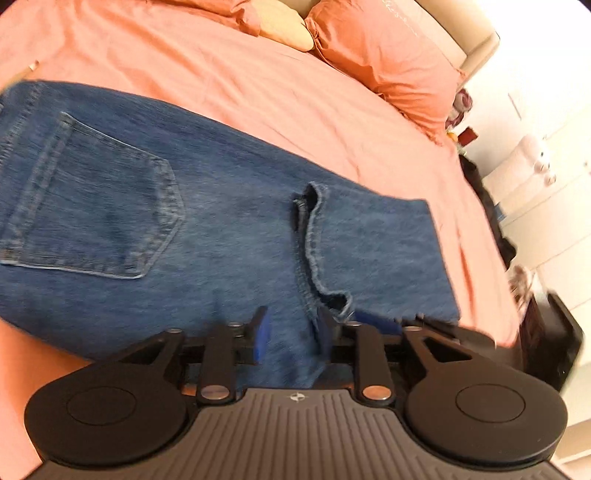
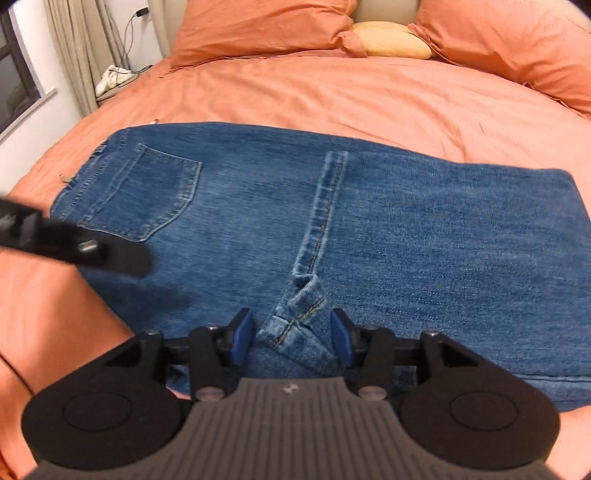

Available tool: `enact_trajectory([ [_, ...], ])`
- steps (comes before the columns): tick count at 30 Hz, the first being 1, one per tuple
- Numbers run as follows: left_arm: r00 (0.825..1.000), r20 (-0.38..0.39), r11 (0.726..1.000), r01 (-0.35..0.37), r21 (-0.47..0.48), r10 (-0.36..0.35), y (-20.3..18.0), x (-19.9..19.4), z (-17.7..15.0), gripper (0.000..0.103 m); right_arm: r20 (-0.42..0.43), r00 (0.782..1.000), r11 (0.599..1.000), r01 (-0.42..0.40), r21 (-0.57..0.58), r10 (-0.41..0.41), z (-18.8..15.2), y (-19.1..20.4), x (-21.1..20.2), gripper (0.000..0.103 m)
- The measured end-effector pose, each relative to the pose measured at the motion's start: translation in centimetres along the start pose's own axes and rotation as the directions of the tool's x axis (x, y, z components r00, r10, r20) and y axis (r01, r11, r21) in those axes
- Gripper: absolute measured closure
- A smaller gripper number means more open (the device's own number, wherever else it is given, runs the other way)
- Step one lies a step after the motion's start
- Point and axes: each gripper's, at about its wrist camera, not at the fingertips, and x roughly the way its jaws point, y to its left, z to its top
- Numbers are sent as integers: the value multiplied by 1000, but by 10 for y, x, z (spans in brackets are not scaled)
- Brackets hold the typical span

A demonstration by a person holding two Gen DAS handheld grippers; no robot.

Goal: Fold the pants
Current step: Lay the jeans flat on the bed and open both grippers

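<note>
Blue jeans [image 1: 207, 221] lie folded on the orange bed, back pocket [image 1: 92, 199] at the left and leg hems [image 1: 314, 251] laid across the middle. My left gripper [image 1: 291, 336] is open just above the near edge of the denim, beside the hem. In the right wrist view the jeans [image 2: 424, 240] fill the middle, and the hem seam [image 2: 321, 218] runs toward me. My right gripper [image 2: 291, 332] is open with the hem corner [image 2: 295, 325] between its blue pads, not clamped. The left gripper [image 2: 74, 247] shows blurred at the left, over the denim.
Orange sheet [image 2: 332, 96] covers the bed. Orange pillows [image 2: 266, 26] and a tan cushion [image 2: 391, 40] lie at the head. A window, curtain and cables [image 2: 118, 70] are at the far left. Dark furniture and clutter [image 1: 546, 332] stand off the bed's right side.
</note>
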Motion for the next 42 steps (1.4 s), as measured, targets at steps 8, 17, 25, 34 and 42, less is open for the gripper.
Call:
enact_trajectory([
  [8,996,-43,990,74,-116,-79,-12,65,28,52,48,995,996,86,1,-86,6,-38,-35,42],
  [17,999,-41,998,-20,-53,18,-4,115,45,61,68,985,983,149,109,-156,-8,-111,-42,42],
  [25,992,121,962,-70,265,39,-49,81,39,95,90,977,965,175,194,-195,-14,-154,-53,44],
  [34,977,48,912,-211,351,207,-57,101,44,95,34,956,934,275,229,-290,-20,-190,-66,73],
  [42,956,29,856,-275,437,293,-61,127,36,91,-30,955,933,294,209,-294,-37,-199,-37,75],
])
